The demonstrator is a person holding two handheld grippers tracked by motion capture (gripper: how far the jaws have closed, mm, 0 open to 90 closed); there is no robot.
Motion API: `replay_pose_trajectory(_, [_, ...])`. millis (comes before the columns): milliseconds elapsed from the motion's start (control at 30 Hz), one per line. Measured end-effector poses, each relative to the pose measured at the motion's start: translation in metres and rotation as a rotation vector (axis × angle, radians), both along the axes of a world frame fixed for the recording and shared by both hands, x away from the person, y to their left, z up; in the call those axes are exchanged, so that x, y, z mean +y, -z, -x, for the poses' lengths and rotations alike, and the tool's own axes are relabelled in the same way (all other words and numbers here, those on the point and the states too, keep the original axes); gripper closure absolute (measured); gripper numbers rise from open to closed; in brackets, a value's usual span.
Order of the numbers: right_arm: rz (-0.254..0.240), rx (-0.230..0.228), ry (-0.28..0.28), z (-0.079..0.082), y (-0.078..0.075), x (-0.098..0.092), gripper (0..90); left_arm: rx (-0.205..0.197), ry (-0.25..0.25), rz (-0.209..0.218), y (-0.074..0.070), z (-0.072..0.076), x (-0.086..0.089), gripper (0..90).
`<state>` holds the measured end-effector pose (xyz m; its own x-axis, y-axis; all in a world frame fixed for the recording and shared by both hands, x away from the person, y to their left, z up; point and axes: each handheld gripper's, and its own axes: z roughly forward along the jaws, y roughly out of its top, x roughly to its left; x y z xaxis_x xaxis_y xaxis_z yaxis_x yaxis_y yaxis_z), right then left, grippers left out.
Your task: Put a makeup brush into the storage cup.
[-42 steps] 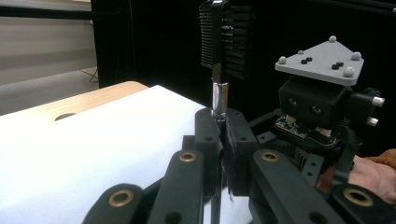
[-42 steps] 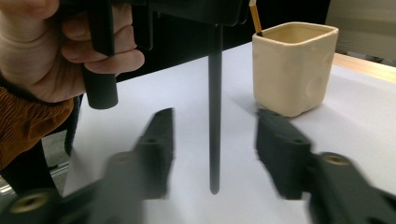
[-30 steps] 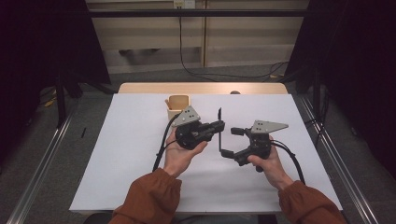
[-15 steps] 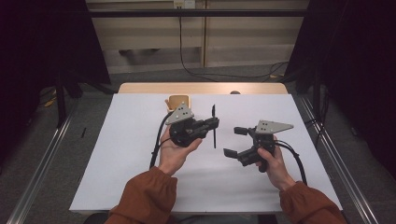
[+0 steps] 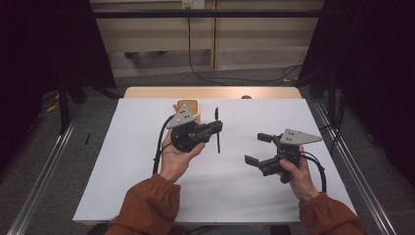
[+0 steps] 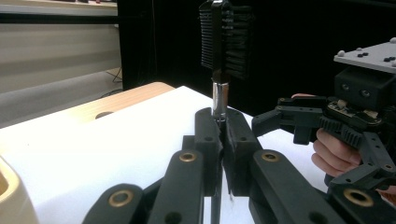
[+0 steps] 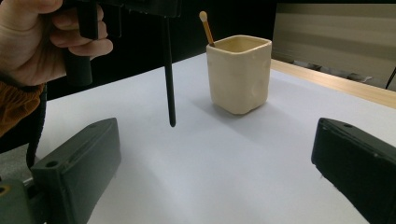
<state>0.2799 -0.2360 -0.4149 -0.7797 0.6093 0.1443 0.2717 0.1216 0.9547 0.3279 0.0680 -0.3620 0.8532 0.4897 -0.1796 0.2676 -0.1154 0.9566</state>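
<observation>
The left hand-held gripper (image 5: 214,128), clamped on the brush (image 6: 223,39), is keeping near the cup (image 5: 188,109) while the right hand-held gripper (image 5: 258,149), jaws apart, is drifting away, so no handover's looking likely.

place: lab recording booth | signs: black curtains (image 5: 44,44); white-covered table (image 5: 147,186); floor cables (image 5: 235,78)

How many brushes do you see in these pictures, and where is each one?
1. A black brush is clamped upright in the left gripper above the white table. The cream cup may hide more; a wooden stick pokes out.
</observation>
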Motion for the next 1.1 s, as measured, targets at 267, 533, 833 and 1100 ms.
replay_pose_trajectory(267, [-0.004,-0.002,0.060,0.006,0.002,-0.014,0.9,-0.003,-0.020,0.002,-0.003,-0.003,0.009,85.8])
replay_pose_trajectory(533, [-0.003,-0.010,0.117,0.016,0.006,-0.031,0.9,-0.005,-0.031,0.006,-0.005,-0.006,0.017,85.8])
replay_pose_trajectory(833, [0.001,-0.009,0.182,0.028,0.011,-0.046,0.7,-0.008,-0.063,0.001,-0.007,-0.010,0.031,85.8])
replay_pose_trajectory(1100, [0.003,0.027,0.227,0.042,0.017,-0.055,0.8,-0.010,-0.105,0.005,-0.010,-0.019,0.048,85.8])
